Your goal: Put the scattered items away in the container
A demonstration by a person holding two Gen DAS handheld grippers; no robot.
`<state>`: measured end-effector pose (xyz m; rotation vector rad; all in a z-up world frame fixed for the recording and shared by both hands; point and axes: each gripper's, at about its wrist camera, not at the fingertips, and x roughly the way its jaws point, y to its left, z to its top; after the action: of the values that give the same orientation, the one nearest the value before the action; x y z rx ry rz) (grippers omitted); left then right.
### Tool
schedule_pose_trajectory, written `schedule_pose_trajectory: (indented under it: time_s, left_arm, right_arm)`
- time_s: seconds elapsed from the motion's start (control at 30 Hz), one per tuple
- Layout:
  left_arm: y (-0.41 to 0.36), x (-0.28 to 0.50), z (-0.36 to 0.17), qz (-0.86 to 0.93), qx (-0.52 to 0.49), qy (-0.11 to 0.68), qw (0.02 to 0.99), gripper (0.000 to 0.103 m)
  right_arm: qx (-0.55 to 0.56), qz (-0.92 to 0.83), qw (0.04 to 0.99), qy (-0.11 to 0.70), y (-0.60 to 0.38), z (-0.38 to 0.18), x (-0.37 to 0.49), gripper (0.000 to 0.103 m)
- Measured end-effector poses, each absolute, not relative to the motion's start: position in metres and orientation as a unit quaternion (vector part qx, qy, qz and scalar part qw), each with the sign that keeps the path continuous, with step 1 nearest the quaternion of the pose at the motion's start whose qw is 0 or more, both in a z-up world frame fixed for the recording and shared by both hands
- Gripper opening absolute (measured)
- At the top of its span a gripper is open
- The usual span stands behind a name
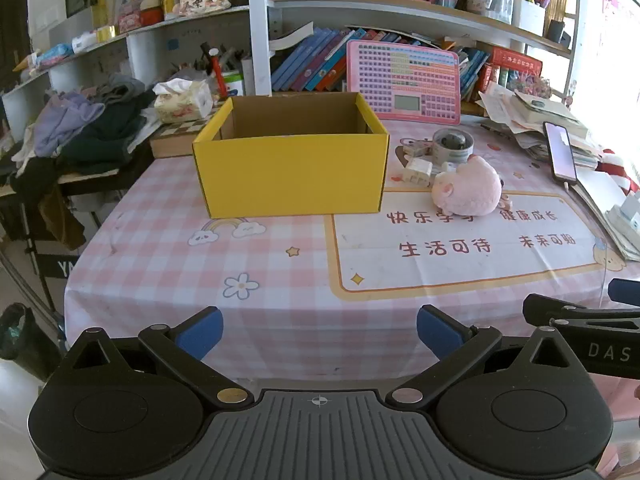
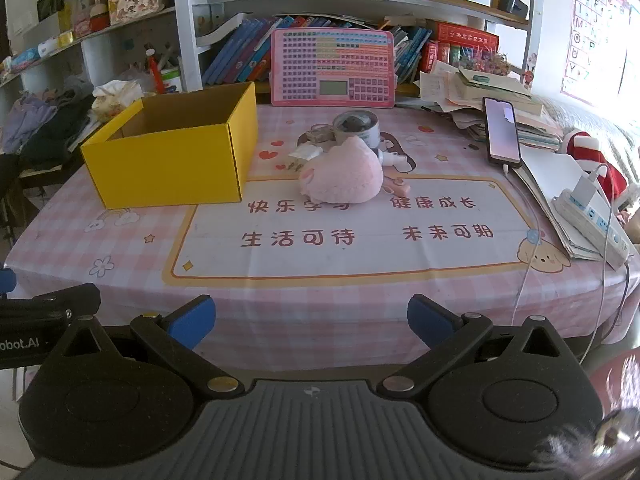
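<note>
Hovering wide open and empty, left gripper (image 1: 320,334) and right gripper (image 2: 311,322) face the distant pink plush (image 2: 344,176).

Bright right-side daylight, fisheye-bent edges

On my table I count one yellow cardboard box (image 1: 292,172), open-topped. Scattered items beside it: one pink plush toy (image 1: 468,192), one roll of tape (image 1: 454,146), one white plug adapter (image 1: 418,170), one small tape dispenser (image 1: 416,146), and one small pink item (image 2: 396,186) half hidden behind the plush. Further entries: one pink keyboard-style learning board (image 1: 404,82), one smartphone (image 1: 560,152), one power strip (image 2: 592,220), one tissue pack (image 1: 184,100). My own tools: two grippers, left gripper (image 1: 320,332) and right gripper (image 2: 312,320), both spread wide, nothing between the fingers.
</note>
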<state>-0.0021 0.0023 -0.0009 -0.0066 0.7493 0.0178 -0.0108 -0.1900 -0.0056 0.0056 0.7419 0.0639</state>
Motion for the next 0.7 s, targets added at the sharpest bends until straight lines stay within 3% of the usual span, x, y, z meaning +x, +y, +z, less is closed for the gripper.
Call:
schedule_pose_trajectory:
  time_s: [0.7]
  left_arm:
    - [0.0027,0.0003,-0.0006,0.008,-0.004,0.364,0.931,0.103]
  right_arm:
    - [0.004,0.029,0.932,0.362,-0.1925,-0.0062,-0.0102,0.103]
